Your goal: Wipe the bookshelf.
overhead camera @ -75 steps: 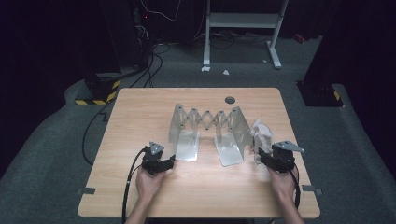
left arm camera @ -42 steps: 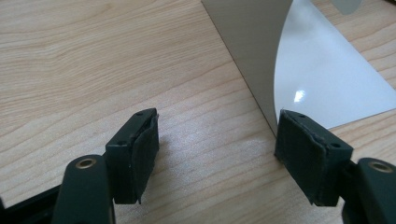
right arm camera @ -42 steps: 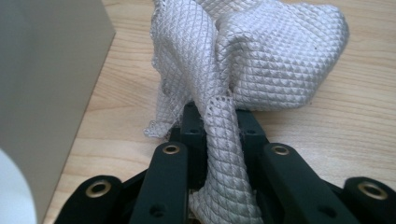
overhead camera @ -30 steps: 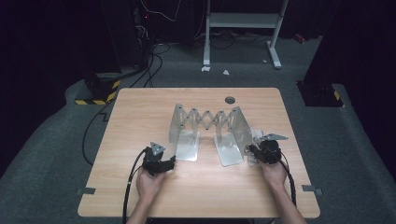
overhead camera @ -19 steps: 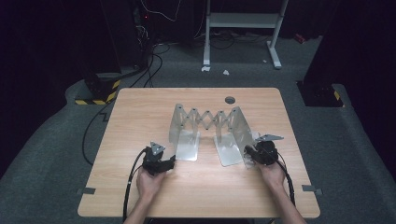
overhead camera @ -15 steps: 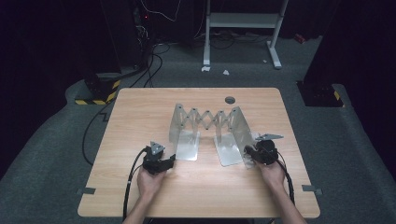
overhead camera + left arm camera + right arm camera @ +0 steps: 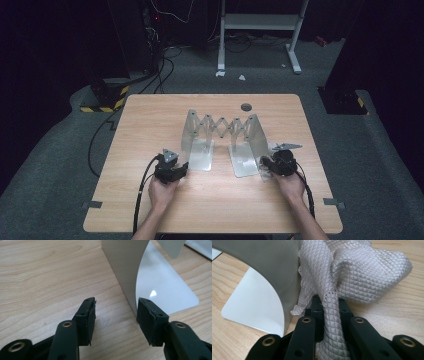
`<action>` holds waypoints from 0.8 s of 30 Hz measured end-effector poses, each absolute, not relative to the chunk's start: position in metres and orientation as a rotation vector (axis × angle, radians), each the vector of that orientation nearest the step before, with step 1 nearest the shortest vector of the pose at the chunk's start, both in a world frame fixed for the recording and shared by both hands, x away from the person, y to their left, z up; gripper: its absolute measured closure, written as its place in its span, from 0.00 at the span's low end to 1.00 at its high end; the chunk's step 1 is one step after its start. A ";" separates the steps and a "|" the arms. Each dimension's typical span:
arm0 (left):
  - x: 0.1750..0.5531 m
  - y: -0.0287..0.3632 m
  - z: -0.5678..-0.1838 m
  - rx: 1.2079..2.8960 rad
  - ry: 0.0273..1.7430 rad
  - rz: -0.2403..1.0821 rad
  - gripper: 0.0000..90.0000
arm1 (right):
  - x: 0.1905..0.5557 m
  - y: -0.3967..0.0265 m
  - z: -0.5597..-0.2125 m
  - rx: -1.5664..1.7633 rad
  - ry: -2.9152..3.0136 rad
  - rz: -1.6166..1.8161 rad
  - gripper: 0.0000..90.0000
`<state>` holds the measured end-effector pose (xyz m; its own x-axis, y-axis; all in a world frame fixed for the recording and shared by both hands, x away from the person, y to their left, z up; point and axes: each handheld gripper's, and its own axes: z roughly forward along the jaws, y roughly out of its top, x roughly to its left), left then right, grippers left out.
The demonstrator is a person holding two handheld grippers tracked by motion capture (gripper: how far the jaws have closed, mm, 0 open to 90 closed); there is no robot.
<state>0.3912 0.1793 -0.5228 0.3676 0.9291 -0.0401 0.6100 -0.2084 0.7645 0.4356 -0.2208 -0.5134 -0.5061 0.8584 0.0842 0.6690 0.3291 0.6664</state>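
A metal accordion rack [image 7: 225,127] stands in the middle of the wooden table [image 7: 150,115]. My left gripper [image 7: 181,168] rests on the table at the rack's left end. In the left gripper view its jaws [image 7: 116,312] have just been closing, with only bare table between them. The rack's upright end plate [image 7: 122,265] stands just ahead of the right-hand pad [image 7: 146,315], and neither pad presses on it. My right gripper [image 7: 269,165] is at the rack's right end, shut on a pale waffle-weave cloth [image 7: 367,272] that lies bunched against the right end plate [image 7: 269,262].
The rack's flat feet [image 7: 162,287] [image 7: 254,307] lie on the table in front of both grippers. A round cable hole [image 7: 246,106] sits near the table's far edge. Cables trail from both grippers toward the near edge. A white stand [image 7: 260,22] is on the floor beyond.
The right gripper has moved left to the rack's right end plate, where the cloth is. The left hand has kept its place.
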 end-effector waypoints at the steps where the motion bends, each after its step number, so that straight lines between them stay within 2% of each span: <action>1: 0.391 0.180 -0.523 1.914 1.335 0.564 0.56 | 0.436 -0.221 -0.512 1.370 2.331 0.953 0.90; 3: 0.391 0.181 -0.528 1.907 1.335 0.552 0.56 | 0.435 -0.221 -0.512 1.370 2.337 0.955 0.90; 4: 0.389 0.180 -0.530 1.915 1.334 0.589 0.57 | 0.435 -0.221 -0.511 1.369 2.345 0.956 0.90; 6: 0.388 0.175 -0.530 1.947 1.317 0.636 0.65 | 0.433 -0.220 -0.508 1.350 2.361 0.971 0.90; 13: 0.388 0.176 -0.530 1.942 1.320 0.628 0.65 | 0.428 -0.215 -0.498 1.294 2.383 0.978 0.90; 17: 0.387 0.173 -0.530 1.948 1.304 0.626 0.75 | 0.425 -0.214 -0.491 1.274 2.384 1.002 0.90; 24: 0.388 0.173 -0.530 1.945 1.307 0.623 0.78 | 0.419 -0.215 -0.472 1.228 2.367 1.068 0.91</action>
<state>0.3875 0.1729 -0.5302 0.3746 0.9272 0.0073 0.5896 -0.2443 0.7698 0.4186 -0.2149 -0.4719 -0.6051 0.7907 0.0929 0.5929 0.3698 0.7153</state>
